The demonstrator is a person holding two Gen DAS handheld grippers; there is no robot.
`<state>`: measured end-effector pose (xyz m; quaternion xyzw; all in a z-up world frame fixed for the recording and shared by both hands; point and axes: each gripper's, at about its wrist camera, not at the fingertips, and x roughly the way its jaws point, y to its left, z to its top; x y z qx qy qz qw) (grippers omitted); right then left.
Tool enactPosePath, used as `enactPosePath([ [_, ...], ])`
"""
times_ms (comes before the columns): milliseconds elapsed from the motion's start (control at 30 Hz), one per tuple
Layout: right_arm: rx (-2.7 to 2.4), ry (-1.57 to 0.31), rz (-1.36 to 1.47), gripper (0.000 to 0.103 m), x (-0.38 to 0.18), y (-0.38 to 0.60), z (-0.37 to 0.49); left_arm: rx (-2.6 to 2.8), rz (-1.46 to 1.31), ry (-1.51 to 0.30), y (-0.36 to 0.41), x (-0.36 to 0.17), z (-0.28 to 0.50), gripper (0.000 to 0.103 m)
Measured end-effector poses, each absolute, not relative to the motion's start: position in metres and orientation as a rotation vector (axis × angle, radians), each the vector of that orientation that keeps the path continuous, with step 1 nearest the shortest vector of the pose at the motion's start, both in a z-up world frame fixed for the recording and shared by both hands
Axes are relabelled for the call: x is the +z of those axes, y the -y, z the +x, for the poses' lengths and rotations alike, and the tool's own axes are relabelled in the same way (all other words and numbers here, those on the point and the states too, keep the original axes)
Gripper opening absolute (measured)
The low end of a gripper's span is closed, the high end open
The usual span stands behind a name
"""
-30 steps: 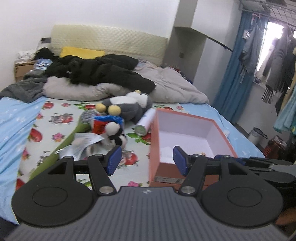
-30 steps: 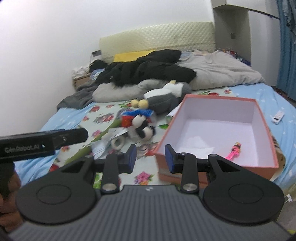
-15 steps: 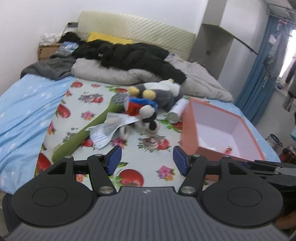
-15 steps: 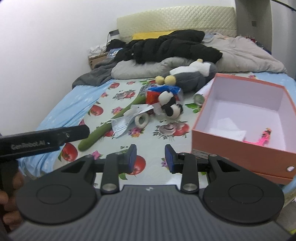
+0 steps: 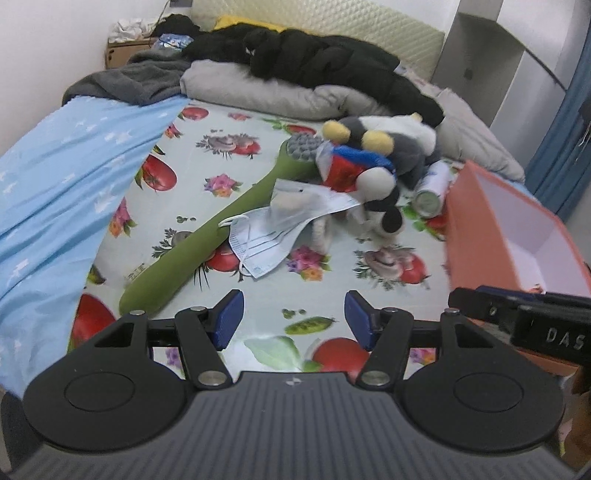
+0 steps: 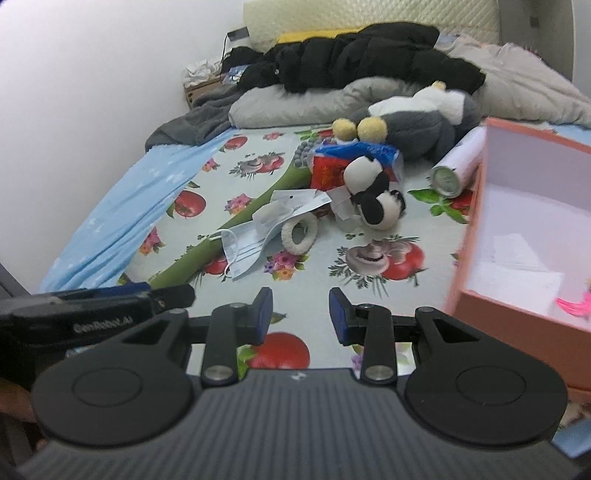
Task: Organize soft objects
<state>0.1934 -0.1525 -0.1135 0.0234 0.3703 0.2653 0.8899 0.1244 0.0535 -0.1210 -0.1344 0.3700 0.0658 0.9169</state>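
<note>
Both grippers over the bed, nothing held

Left gripper (image 5: 293,319) gapes wide, right gripper (image 6: 301,314) narrower, both empty; panda toy (image 6: 376,195) lies beyond, orange box (image 6: 476,236) on the right.

A lived-in home bedroom

A bed spread with a fruit-and-flower printed sheet (image 5: 229,155) is seen, backed by a cream quilted headboard (image 5: 332,33), with a black padded jacket (image 5: 332,62), a grey duvet (image 5: 277,94) and a blue curtain (image 5: 565,147).
</note>
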Motion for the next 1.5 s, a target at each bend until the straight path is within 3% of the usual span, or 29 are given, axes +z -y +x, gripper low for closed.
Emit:
enactPosePath([
  [500, 0.568, -0.89, 0.074, 0.037, -0.166, 0.105, 0.29, 0.098, -0.313, -0.783, -0.099, -0.164, 0.231, 0.06],
  [1000, 0.688, -0.867, -0.077, 0.037, -0.204, 0.052, 0.329, 0.021, -0.498, -0.81, -0.128, -0.185, 0.312, 0.066],
  [1200, 0.709, -0.852, -0.109, 0.017, -0.207, 0.048, 0.332, 0.009, -0.507, -0.832, -0.122, -0.196, 0.325, 0.066],
  [1300, 0.708, -0.841, -0.134, 0.013, -0.204, 0.05, 0.33, 0.005, -0.499, -0.841, -0.119, -0.199, 0.328, 0.061],
  [1333, 0.705, -0.834, -0.142, 0.013, -0.203, 0.051, 0.329, 0.005, -0.492, -0.848, -0.117, -0.199, 0.329, 0.053],
  [1433, 0.701, -0.822, -0.158, 0.012, -0.199, 0.055, 0.325, 0.036, -0.455, -0.869, -0.114, -0.201, 0.331, 0.012],
  [1500, 0.695, -0.816, -0.168, 0.011, -0.195, 0.058, 0.323, 0.039, -0.457, -0.89, -0.116, -0.205, 0.331, 0.008],
])
